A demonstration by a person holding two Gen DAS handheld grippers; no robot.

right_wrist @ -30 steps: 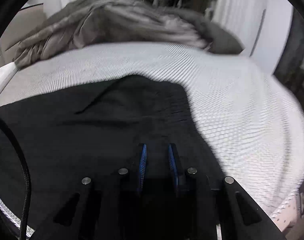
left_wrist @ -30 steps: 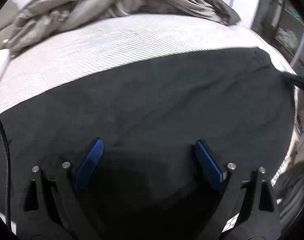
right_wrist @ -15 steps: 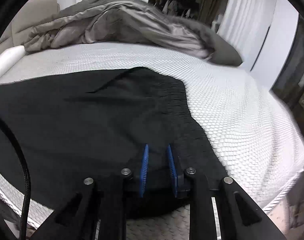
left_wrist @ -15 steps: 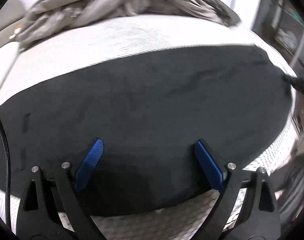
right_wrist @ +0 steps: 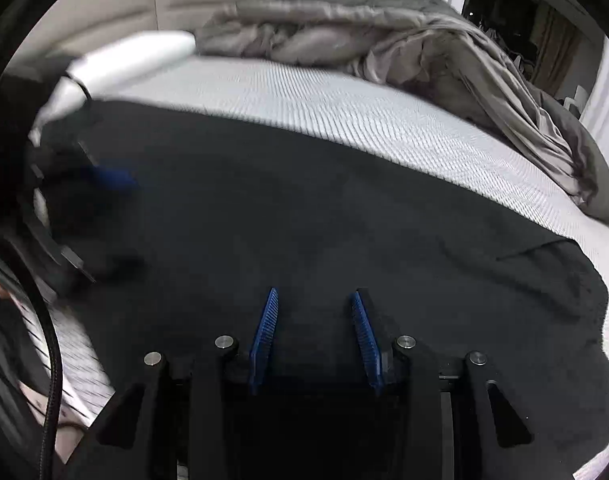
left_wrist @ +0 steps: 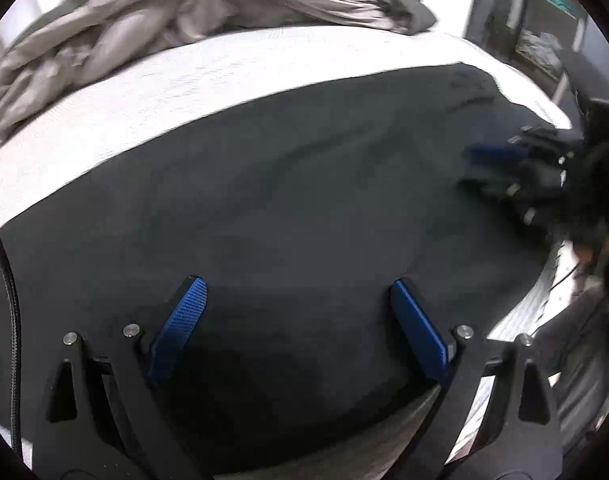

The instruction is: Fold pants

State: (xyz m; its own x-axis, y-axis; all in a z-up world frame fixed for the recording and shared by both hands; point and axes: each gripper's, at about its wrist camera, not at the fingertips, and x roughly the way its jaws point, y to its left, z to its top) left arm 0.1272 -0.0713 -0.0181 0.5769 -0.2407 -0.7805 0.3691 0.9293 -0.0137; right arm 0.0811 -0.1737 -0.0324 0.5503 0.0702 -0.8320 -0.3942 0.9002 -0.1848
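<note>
Pants (left_wrist: 304, 200) lie flat beneath both grippers; left gripper (left_wrist: 300, 320) jaws wide, right gripper (right_wrist: 314, 332) jaws narrower, holding nothing.

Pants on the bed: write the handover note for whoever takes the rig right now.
Left hand-held gripper: open, empty, over the near edge of the black pants.
Right hand-held gripper: fingers partly apart, nothing visibly pinched, above the same fabric.
Pants lie spread flat across the white mattress; a grey duvet is bunched behind.
Done: laid out. How many folds are in cannot be told.
Left: grasp an edge and fold.
</note>
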